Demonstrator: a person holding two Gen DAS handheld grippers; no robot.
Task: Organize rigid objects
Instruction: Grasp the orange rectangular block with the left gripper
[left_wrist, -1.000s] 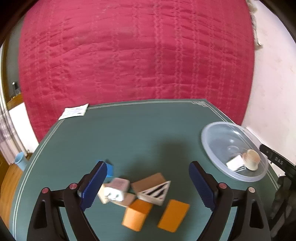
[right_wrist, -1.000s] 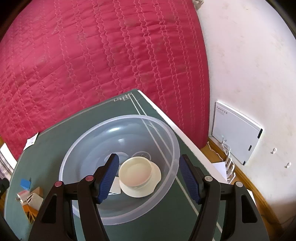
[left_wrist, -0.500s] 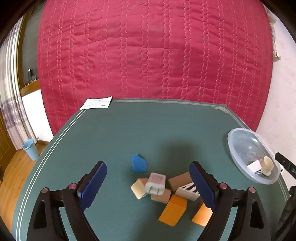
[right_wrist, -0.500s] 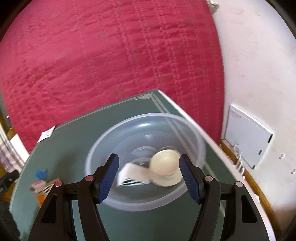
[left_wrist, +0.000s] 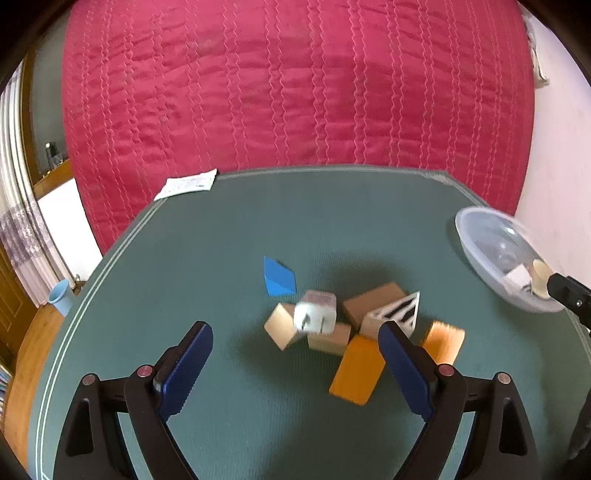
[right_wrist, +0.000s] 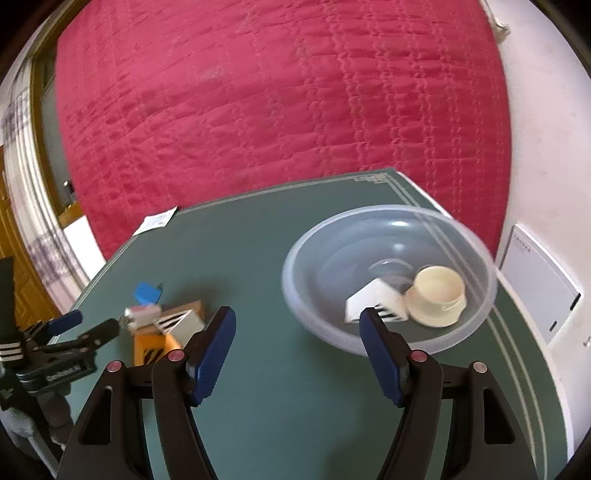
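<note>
A pile of blocks lies mid-table: a blue wedge (left_wrist: 279, 277), a white plug cube (left_wrist: 316, 312), tan and brown wooden blocks (left_wrist: 373, 301), a striped white triangle (left_wrist: 399, 314) and two orange blocks (left_wrist: 356, 369). My left gripper (left_wrist: 294, 328) hangs open just before the pile, touching nothing. A clear bowl (right_wrist: 388, 212) at the right holds a cream cup (right_wrist: 437, 295) and a white striped block (right_wrist: 373, 301). My right gripper (right_wrist: 295, 317) is open and empty, left of the bowl and near its front wall. The left gripper (right_wrist: 98, 321) and the pile (right_wrist: 173, 321) show at the left there.
The green table (left_wrist: 258, 221) ends at a red quilt hanging behind it. A paper slip (left_wrist: 188, 182) lies at the far left edge. A blue bin (left_wrist: 61, 297) stands on the floor at left. A white panel (right_wrist: 535, 288) leans on the right wall.
My right gripper swung left from over the bowl, which now sits to its right. My left gripper turned left, and the pile now lies farther ahead of its fingers.
</note>
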